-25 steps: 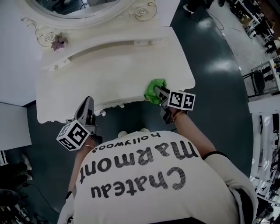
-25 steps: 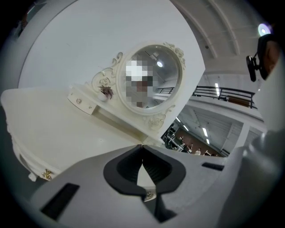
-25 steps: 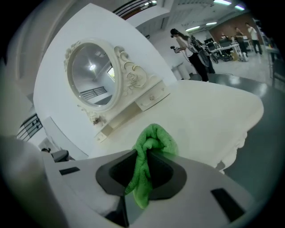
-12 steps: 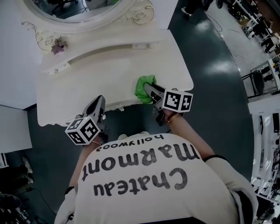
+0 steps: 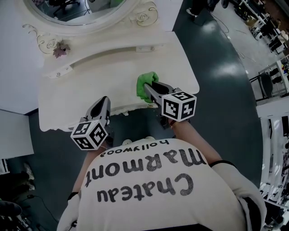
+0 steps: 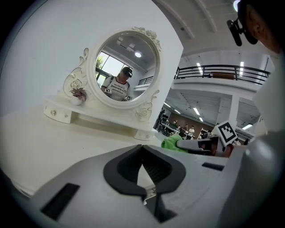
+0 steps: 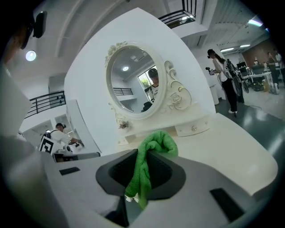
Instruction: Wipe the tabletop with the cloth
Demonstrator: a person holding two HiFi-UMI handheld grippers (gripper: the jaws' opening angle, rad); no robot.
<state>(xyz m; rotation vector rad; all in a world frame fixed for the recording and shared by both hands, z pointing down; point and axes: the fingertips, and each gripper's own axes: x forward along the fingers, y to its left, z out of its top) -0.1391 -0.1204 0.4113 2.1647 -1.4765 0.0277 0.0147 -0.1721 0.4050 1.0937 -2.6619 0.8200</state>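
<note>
A green cloth (image 5: 145, 85) lies bunched on the white vanity tabletop (image 5: 81, 85), near its front edge and right of the middle. My right gripper (image 5: 152, 90) is shut on the cloth (image 7: 156, 143), whose fold runs down between the jaws of the right gripper (image 7: 141, 155). At the tabletop's front edge my left gripper (image 5: 103, 103) hovers left of the cloth. The left gripper (image 6: 142, 149) is shut with nothing in it. From its view, the cloth (image 6: 172, 143) and the right gripper (image 6: 196, 144) show off to the right.
An ornate oval mirror (image 5: 76, 9) stands at the back on a low drawer shelf (image 5: 104, 53), with a small purple flower ornament (image 5: 58, 48) at its left. Dark floor (image 5: 226, 72) lies right of the table, with metal racks (image 5: 273, 76) beyond.
My right gripper has dragged the cloth left and slightly farther in across the tabletop. The left gripper has shifted a little right, toward the table edge.
</note>
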